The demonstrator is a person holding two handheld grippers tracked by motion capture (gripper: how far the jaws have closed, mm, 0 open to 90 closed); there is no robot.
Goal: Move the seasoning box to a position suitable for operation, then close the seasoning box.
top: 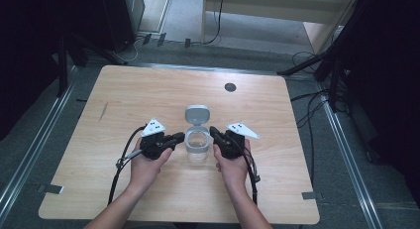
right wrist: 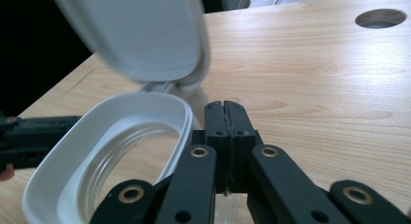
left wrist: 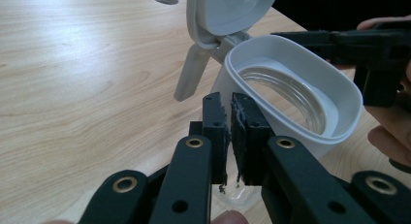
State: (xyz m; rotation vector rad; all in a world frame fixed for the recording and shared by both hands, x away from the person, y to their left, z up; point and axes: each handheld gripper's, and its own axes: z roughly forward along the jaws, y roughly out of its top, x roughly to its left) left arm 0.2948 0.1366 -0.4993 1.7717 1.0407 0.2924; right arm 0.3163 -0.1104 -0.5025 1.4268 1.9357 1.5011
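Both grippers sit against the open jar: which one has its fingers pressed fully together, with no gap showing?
The right gripper: its fingers meet in a thin seam beside the jar. The left gripper's fingers show a narrow gap at the jar's rim.

Even bright light, glare on table, dark surrounds.

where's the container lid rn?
High view: the lid is flipped open, hinged at the clear container's far rim, mid-table between the left hand-held gripper and the right hand-held gripper.
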